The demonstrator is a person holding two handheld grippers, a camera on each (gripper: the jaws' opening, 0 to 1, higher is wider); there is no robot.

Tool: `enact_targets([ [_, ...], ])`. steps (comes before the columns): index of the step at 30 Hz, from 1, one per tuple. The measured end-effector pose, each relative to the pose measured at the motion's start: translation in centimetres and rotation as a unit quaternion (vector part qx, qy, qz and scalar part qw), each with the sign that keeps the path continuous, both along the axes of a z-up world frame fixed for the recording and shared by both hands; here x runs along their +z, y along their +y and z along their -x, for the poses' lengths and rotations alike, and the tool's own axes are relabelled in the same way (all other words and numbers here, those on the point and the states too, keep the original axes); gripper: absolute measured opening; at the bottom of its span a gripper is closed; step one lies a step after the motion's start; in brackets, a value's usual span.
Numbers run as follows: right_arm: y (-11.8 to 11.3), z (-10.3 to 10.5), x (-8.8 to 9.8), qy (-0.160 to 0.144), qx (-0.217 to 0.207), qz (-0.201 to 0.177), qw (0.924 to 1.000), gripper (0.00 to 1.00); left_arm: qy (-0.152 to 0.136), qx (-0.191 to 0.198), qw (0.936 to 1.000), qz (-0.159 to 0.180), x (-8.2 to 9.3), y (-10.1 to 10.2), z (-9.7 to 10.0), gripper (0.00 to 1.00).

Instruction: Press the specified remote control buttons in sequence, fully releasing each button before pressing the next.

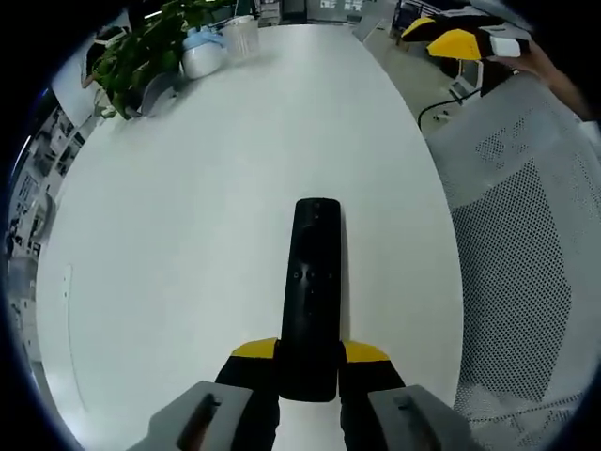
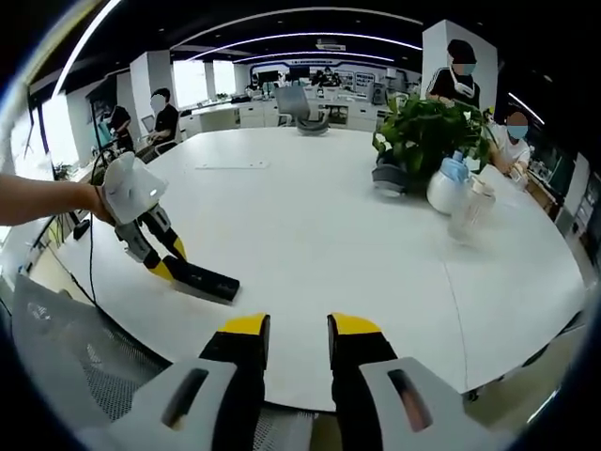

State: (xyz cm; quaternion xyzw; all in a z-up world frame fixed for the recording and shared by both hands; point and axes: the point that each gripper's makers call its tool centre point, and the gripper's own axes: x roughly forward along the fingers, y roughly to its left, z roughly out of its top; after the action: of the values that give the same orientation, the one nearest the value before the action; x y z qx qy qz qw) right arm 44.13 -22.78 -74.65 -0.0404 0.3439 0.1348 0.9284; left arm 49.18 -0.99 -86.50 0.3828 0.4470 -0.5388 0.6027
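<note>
Clamped near end of remote (image 1: 314,293) steady in left gripper (image 1: 310,354) on white table (image 1: 188,235); bring right gripper (image 2: 298,331), empty, jaws slightly apart, down on one button, then lift clear.

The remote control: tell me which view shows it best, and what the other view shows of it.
The left gripper view. The remote control lies lengthwise up the middle, its button face visible, its near end between the left gripper jaws. The right gripper view shows it small and side-on on the white table, buttons unreadable.
</note>
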Motion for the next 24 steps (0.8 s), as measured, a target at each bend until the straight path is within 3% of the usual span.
enact_targets([
  [24,0.4,0.1,0.0,0.000,0.013,0.000,0.9999,0.22,0.005,-0.006,1.0000,0.001,-0.2,-0.1,4.1,0.22],
])
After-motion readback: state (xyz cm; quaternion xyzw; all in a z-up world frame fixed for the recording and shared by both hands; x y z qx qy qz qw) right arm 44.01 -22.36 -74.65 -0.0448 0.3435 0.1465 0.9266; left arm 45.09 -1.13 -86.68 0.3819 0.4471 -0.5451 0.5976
